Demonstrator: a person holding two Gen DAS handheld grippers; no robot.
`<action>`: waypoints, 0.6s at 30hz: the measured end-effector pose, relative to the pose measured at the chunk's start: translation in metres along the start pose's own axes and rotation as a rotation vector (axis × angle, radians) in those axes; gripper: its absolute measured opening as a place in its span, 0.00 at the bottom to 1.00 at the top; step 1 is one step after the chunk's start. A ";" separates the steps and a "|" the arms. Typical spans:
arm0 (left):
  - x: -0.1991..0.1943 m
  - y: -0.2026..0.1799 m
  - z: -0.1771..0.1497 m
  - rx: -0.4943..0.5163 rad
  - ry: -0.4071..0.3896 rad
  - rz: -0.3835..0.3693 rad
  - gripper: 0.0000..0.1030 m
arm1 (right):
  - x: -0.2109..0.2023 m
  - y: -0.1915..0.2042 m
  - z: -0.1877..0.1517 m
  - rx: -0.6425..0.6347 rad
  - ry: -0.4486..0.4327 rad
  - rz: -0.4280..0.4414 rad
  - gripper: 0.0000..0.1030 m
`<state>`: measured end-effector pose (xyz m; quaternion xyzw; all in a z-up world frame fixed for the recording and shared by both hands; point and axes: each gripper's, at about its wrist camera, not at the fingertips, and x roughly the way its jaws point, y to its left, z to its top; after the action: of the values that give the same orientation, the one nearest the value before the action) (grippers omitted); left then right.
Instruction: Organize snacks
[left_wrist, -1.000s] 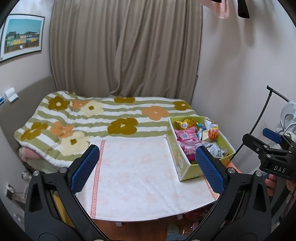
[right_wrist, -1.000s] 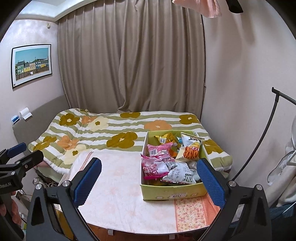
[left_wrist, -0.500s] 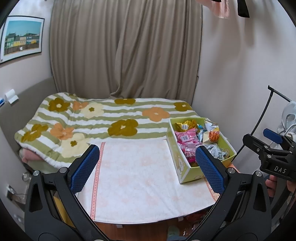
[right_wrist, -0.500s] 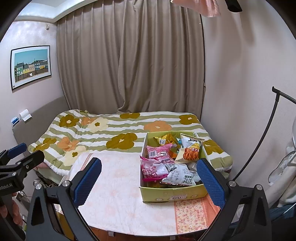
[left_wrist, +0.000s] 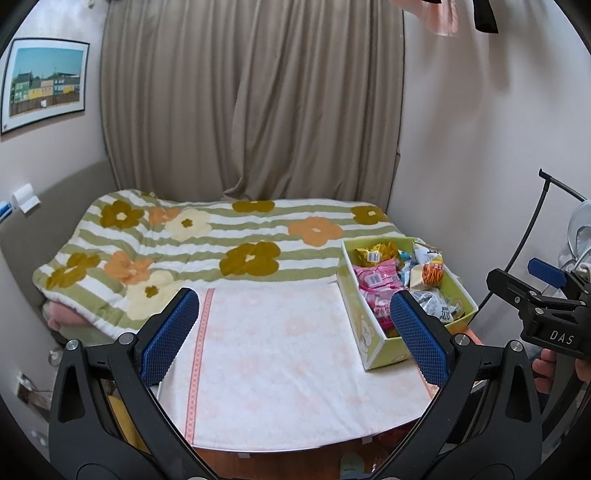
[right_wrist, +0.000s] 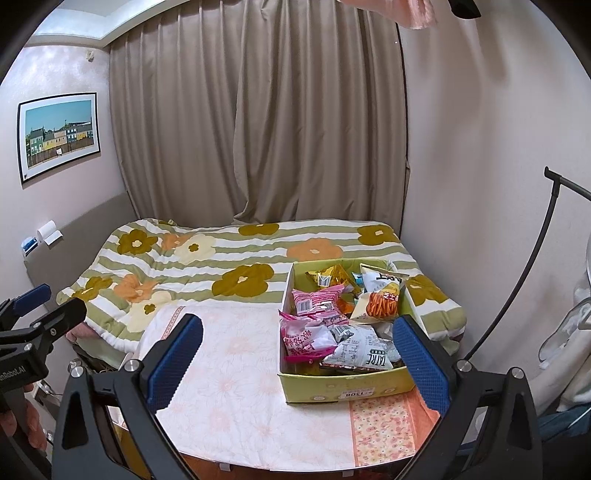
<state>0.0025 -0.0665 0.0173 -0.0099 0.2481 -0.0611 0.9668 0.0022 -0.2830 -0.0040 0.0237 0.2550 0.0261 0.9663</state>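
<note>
1. Well, both the left gripper (left_wrist: 295, 332) and right gripper (right_wrist: 295, 363) hover with jaws spread, empty.
2. Snack packets (right_wrist: 334, 325) fill the box (right_wrist: 343, 389) just ahead of the right jaws, on the surface (right_wrist: 236, 384).
3. They look light, crinkly, crushable; pinch a sealed edge.

Soft even light, sharp; fisheye bends edges, corners perhaps vignetted.
</note>
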 end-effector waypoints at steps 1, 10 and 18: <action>0.000 0.000 0.000 -0.001 -0.001 -0.002 1.00 | 0.000 0.000 0.000 0.000 0.001 0.000 0.99; 0.001 0.002 -0.001 -0.011 -0.001 -0.014 0.99 | 0.001 0.002 0.001 0.003 0.005 -0.003 0.99; 0.000 0.002 -0.001 0.004 -0.003 -0.005 1.00 | 0.000 0.004 -0.002 0.015 0.000 -0.008 0.99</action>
<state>0.0022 -0.0641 0.0160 -0.0089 0.2465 -0.0639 0.9670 0.0012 -0.2787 -0.0059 0.0297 0.2552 0.0202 0.9662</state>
